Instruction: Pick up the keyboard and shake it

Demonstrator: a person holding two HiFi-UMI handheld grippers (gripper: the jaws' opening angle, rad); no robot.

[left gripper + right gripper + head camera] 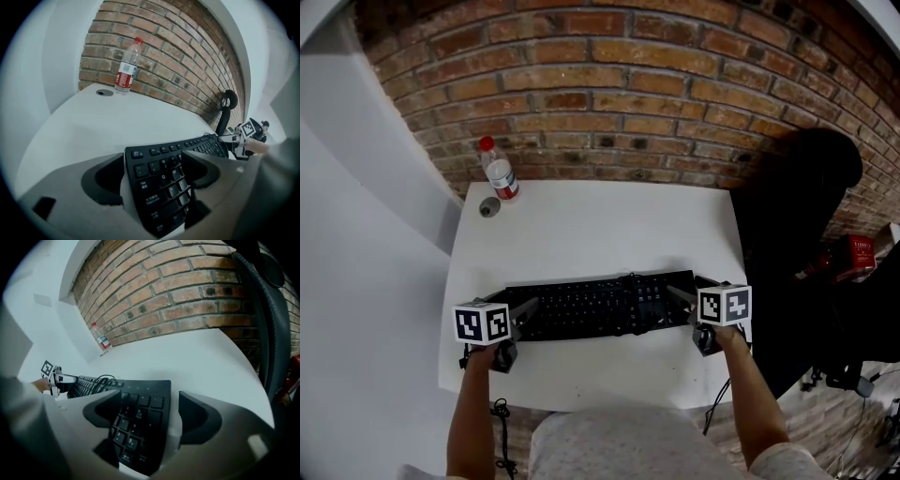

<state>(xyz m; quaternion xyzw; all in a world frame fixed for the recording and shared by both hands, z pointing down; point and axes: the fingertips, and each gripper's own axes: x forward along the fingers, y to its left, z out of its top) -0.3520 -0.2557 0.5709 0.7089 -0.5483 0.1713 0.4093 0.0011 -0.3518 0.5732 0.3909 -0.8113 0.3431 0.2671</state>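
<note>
Left gripper [154, 176] and right gripper [152, 413] both gape wide, clamping nothing, one short end of the keyboard [600, 305] between each pair of jaws, its long axis spanning them, flat on the table [591, 225].

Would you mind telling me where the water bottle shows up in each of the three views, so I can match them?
Head view: water bottle at upper left, on the table's far left corner.
Left gripper view: above centre, towards the left, standing upright.
Right gripper view: small, left of centre.
Shared landmark: the brick wall right behind it in all three.
</note>
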